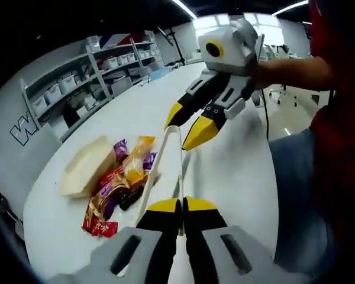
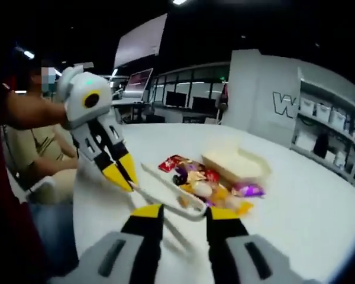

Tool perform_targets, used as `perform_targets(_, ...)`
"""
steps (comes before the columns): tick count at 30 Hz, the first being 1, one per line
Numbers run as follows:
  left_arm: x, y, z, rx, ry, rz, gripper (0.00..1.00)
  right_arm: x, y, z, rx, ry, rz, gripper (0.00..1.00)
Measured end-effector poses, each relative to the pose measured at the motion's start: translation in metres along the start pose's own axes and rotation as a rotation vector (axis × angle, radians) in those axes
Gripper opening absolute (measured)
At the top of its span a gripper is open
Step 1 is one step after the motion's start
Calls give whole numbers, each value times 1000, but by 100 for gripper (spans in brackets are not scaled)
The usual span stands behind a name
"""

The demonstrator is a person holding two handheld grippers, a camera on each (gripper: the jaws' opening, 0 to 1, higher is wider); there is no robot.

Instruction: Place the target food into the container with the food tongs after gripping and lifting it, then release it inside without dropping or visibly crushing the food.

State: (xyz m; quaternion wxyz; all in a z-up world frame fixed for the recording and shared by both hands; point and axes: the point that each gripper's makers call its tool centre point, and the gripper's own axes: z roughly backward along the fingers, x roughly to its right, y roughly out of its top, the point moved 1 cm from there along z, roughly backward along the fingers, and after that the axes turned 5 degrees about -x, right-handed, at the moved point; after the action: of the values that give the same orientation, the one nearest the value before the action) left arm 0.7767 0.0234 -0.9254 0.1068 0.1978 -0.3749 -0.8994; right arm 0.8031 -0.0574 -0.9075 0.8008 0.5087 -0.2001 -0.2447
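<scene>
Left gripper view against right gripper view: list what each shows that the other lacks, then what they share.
Left gripper view alone: the left gripper from behind, shut on the tongs, and the right gripper reaching in with its jaws apart.

Right gripper view alone: the right gripper from behind, open around the tongs, and the left gripper holding their far end.

Both: the white table, the pale container and the pile of wrapped snacks beside it.
</scene>
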Motion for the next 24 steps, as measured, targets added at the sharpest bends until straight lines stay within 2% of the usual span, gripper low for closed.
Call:
perform_targets(3,2,10,6,53,-10,31,0,-3,9,6,40,21,-10,28)
perform_targets(5,5,18,10,98,-30,39,0,-6,16,9,64,43,-41,34)
perform_targets(7,7,24,13,124,-47,38,0,-11,27,11,117,70,-72,40)
perform_targets(9,11,28,13,133,-62,45,0,-17,38,13,154,107,-81,42)
perform_targets(10,12,28,13,131,-62,47,0,-14,39,14,151,84,-80,44)
perform_targets(11,15,32,13,145,-79,44,0,-15,43,15,160,97,-85,45)
perform_targets(13,14,34,16,165,-79,68,0,-13,49,16,188,110,-112,44)
perform_targets(14,19,41,19,203,-111,78,0,-16,52,18,203,130,-130,42)
perform_targets(15,19,44,21,226,-114,84,0,-16,54,19,213,139,-145,43)
perform_targets(20,19,54,31,268,-138,120,0,-25,63,25,242,179,-128,45)
perform_targets(24,19,57,36,307,-163,155,0,-28,72,30,285,221,-172,46)
